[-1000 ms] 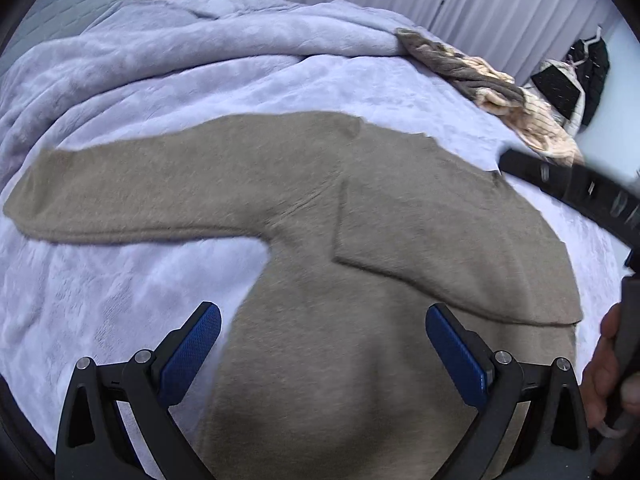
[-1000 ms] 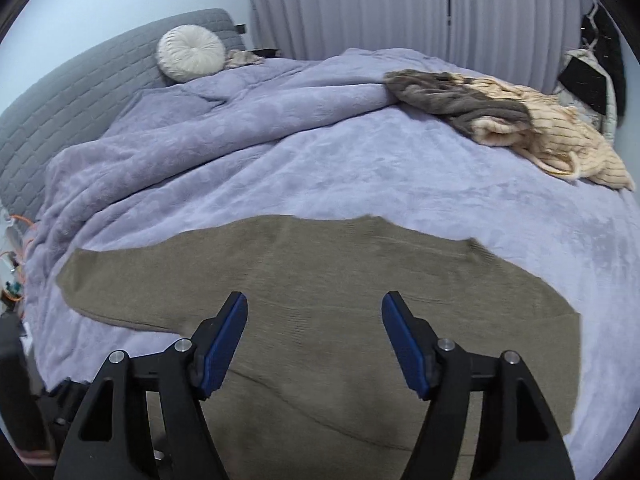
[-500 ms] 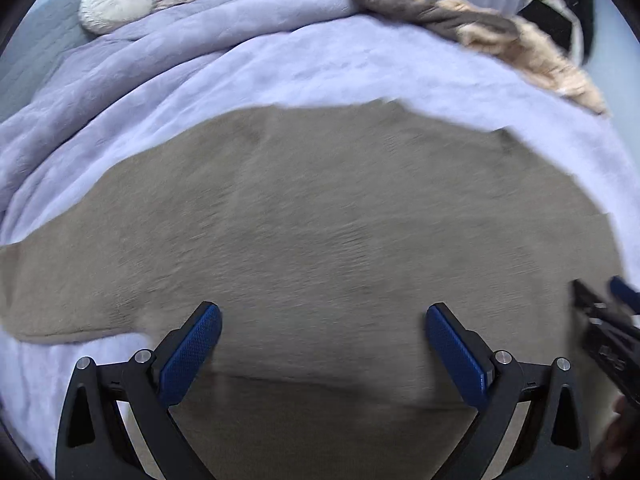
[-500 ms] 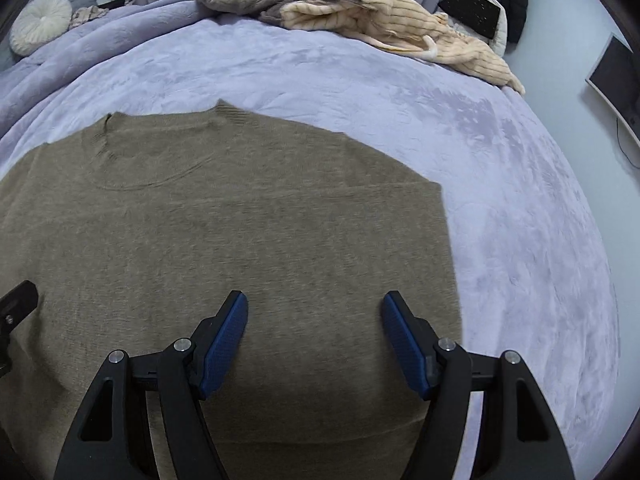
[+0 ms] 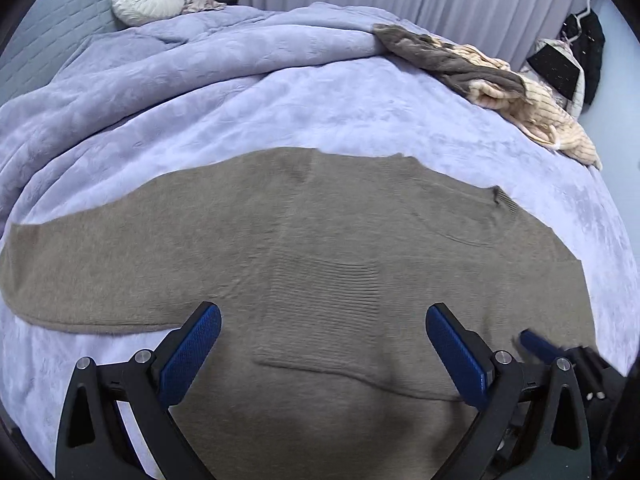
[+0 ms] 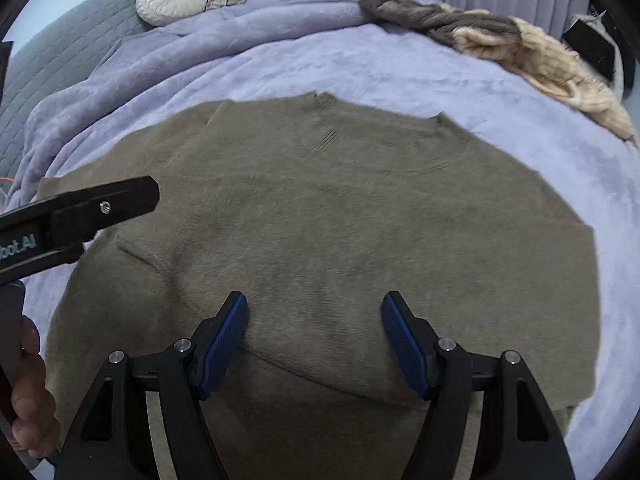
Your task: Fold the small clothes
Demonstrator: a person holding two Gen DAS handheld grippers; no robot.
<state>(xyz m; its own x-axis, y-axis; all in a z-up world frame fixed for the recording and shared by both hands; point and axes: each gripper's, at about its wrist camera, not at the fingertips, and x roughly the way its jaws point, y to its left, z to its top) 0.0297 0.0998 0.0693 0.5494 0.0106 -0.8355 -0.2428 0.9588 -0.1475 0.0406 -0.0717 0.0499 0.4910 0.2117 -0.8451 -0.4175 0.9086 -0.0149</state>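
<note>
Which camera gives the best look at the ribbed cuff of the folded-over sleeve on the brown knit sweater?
The left wrist view. The ribbed cuff lies centred just ahead of the open left gripper, its ridges clear. In the right wrist view the brown knit sweater fills the frame, but no cuff ribbing can be made out.

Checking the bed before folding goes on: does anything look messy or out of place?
Only the crumpled clothes heaped at the bed's far edge. The brown sweater lies flat, one sleeve folded across it.
</note>
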